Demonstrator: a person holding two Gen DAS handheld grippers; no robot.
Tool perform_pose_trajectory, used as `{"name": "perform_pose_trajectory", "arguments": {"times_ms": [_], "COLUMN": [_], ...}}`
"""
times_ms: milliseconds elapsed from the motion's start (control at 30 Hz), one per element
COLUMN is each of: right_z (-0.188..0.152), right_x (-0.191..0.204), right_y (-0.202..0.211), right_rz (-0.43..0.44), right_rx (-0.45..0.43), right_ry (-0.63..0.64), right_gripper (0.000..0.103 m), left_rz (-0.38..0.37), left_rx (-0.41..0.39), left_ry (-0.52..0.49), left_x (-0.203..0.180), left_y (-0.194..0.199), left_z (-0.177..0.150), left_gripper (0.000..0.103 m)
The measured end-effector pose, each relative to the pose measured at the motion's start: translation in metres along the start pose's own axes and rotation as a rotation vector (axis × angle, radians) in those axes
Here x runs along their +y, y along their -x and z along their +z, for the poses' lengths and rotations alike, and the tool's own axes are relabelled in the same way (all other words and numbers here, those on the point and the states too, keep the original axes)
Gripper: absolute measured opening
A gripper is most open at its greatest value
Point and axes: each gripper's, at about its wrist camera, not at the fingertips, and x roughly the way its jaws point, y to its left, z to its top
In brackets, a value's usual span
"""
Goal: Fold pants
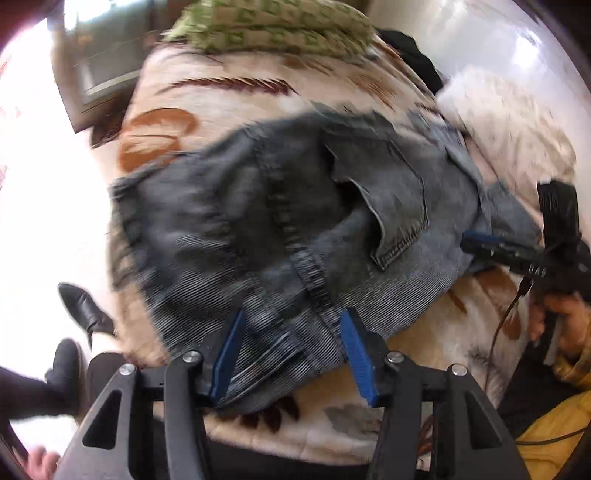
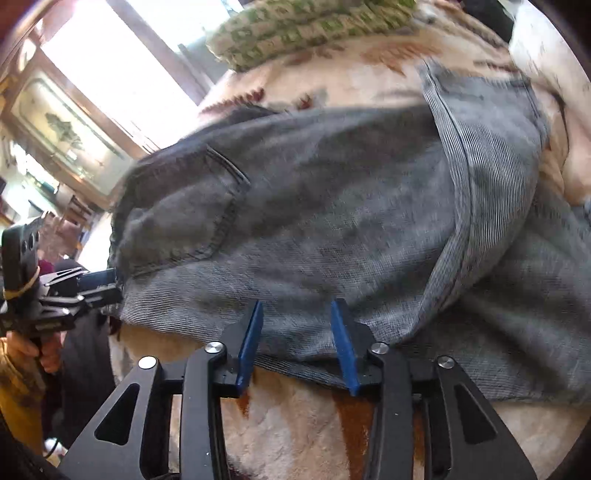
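Grey-blue denim pants (image 1: 295, 221) lie bunched on a cream blanket with brown leaf print (image 1: 221, 85), back pocket up. My left gripper (image 1: 293, 317) is open, its blue pads either side of the near edge of the denim, with cloth lying between the jaws. In the right wrist view the pants (image 2: 332, 221) spread across the bed, one part folded over at the right. My right gripper (image 2: 295, 306) is open, with its fingertips over the near edge of the fabric. Each gripper shows in the other's view, at the denim's edge: the right one (image 1: 476, 240), the left one (image 2: 107, 284).
A green patterned pillow (image 1: 266, 26) lies at the head of the bed, and a white cushion (image 1: 498, 122) at the right. Black shoes (image 1: 85, 306) show on the floor at the left. A framed picture (image 2: 62, 125) hangs by a bright window.
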Motion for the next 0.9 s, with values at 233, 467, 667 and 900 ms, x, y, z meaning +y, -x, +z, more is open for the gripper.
{"name": "perform_pose_trajectory", "arguments": {"times_ms": [233,467,667,900], "right_z": [0.029,0.087,0.105,0.115], "right_x": [0.067,0.146,0.173,0.168], "right_y": [-0.015,-0.049,-0.1,-0.104], "right_rz": [0.086,0.175,0.103,0.078], "right_rx": [-0.038,-0.034,0.047,0.039], "right_ry": [0.222,0.566,0.748,0.72], "right_gripper": [0.056,0.081,0.071,0.009], "left_rz": [-0.112,-0.103,-0.036,-0.011], "left_rx": [0.035,0.056,0.021,-0.071], "left_ry": [0.397,0.548,0.529,0.489], "left_x": [0.034,0.038,0.032,0.04], "left_y": [0.014,-0.017,-0.016,0.006], "left_z": [-0.038,-0.06,-0.054,-0.047], "left_gripper": [0.084,0.069,0.008,0.006]}}
